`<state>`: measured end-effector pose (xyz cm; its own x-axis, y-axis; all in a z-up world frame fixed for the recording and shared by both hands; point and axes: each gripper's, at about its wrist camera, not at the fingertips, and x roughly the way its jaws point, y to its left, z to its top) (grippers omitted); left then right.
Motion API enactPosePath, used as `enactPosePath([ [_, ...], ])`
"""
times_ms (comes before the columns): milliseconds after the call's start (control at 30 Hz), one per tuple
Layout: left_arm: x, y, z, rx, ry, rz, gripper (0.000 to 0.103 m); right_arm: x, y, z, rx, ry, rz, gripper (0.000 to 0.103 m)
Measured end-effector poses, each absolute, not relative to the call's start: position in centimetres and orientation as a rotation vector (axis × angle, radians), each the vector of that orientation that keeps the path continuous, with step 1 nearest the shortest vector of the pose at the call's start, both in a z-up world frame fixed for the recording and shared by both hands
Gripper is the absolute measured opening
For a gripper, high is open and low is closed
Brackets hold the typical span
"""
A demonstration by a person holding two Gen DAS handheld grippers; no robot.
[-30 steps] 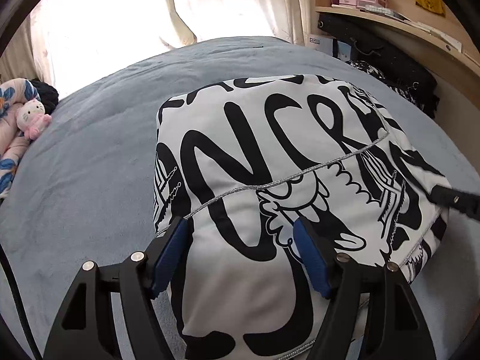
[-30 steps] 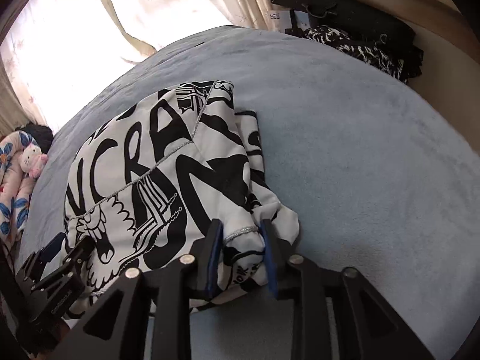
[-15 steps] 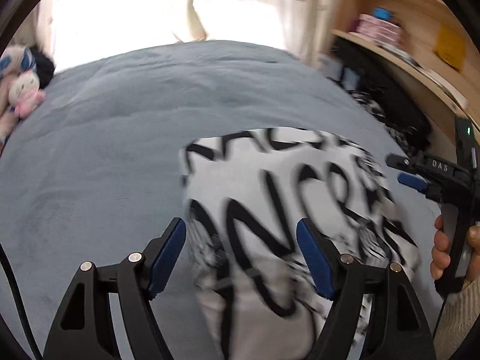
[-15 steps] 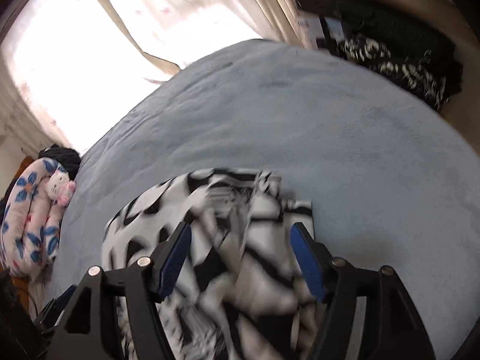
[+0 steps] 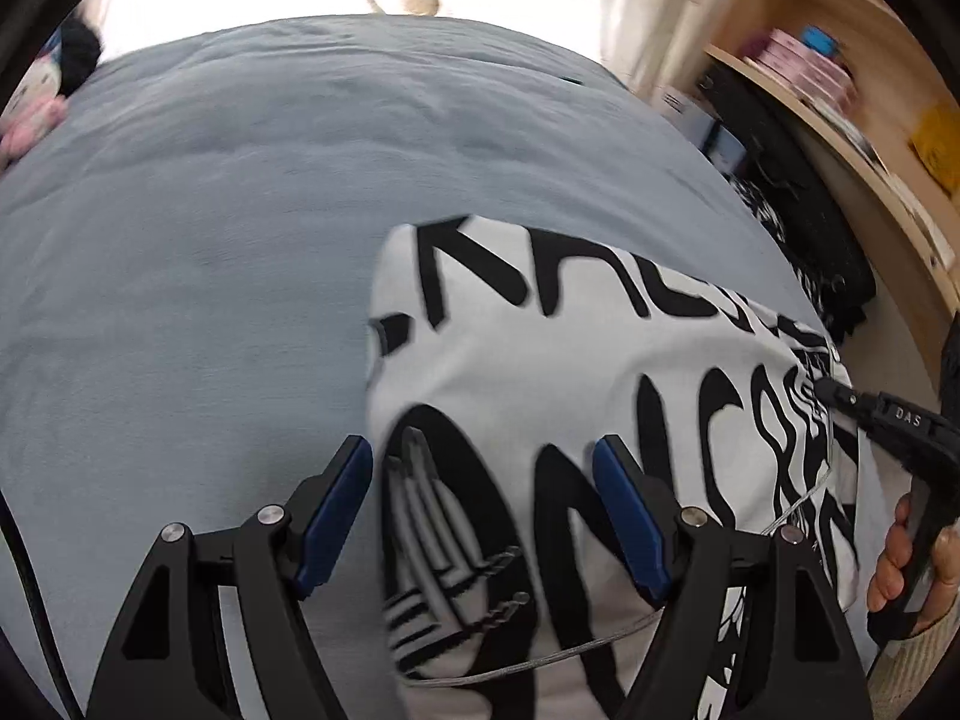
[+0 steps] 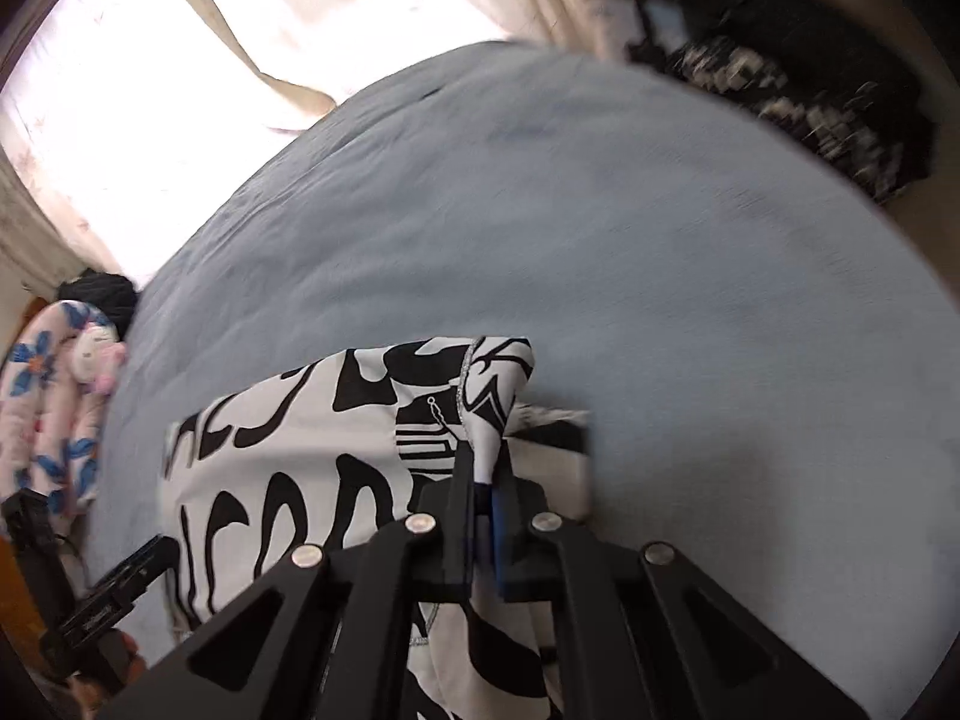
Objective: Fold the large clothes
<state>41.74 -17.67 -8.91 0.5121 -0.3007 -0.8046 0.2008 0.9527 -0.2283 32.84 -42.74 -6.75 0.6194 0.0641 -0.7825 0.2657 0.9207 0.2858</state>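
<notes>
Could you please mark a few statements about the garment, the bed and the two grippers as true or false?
1. The right gripper has its jaws shut on a fold of the black-and-white garment. True.
2. The left gripper is clamped on the garment. False: its jaws stand apart with the cloth below them.
3. The garment lies on a blue-grey bed cover. True.
4. The garment is plain red. False: it is white with black lettering.
5. A pink plush toy sits at the bed's edge. True.

Folded garment (image 5: 570,396) lies on the bed (image 5: 240,228), partly between the left gripper's (image 5: 483,507) jaws. Bed surface extends ahead of both jaws. Plush toy (image 6: 96,354) sits far left of the right gripper (image 6: 483,480).
</notes>
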Motion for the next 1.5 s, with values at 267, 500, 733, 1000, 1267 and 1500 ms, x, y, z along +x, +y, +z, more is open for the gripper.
enactPosePath([
  [267, 42.3, -19.4, -10.8, -0.047, 1.010, -0.236, 0.081, 35.4, -42.3, -11.6, 0.312, 1.052, -0.188, 0.012],
  [500, 40.8, -19.8, -10.0, -0.004, 0.991, -0.219, 0.082, 32.8, -41.9, -8.5, 0.330, 0.980, -0.268, 0.041],
  [733, 36.3, -21.0, -6.1, -0.007, 0.905, -0.250, 0.082, 28.4, -34.0, -4.4, 0.163, 0.851, -0.102, 0.041],
  [1000, 31.8, -20.9, -9.2, 0.050, 0.994, -0.195, 0.082, 24.7, -31.1, -10.1, -0.013, 0.954, -0.118, 0.041],
  [1267, 30.7, -18.5, -9.9, -0.061, 1.010, -0.195, 0.085, 21.9, -34.9, -10.2, 0.076, 0.925, -0.235, 0.048],
  [1500, 30.1, -18.7, -9.6, -0.048, 1.044, -0.177, 0.086, 20.4, -36.2, -11.1, 0.213, 0.929, -0.287, 0.077],
])
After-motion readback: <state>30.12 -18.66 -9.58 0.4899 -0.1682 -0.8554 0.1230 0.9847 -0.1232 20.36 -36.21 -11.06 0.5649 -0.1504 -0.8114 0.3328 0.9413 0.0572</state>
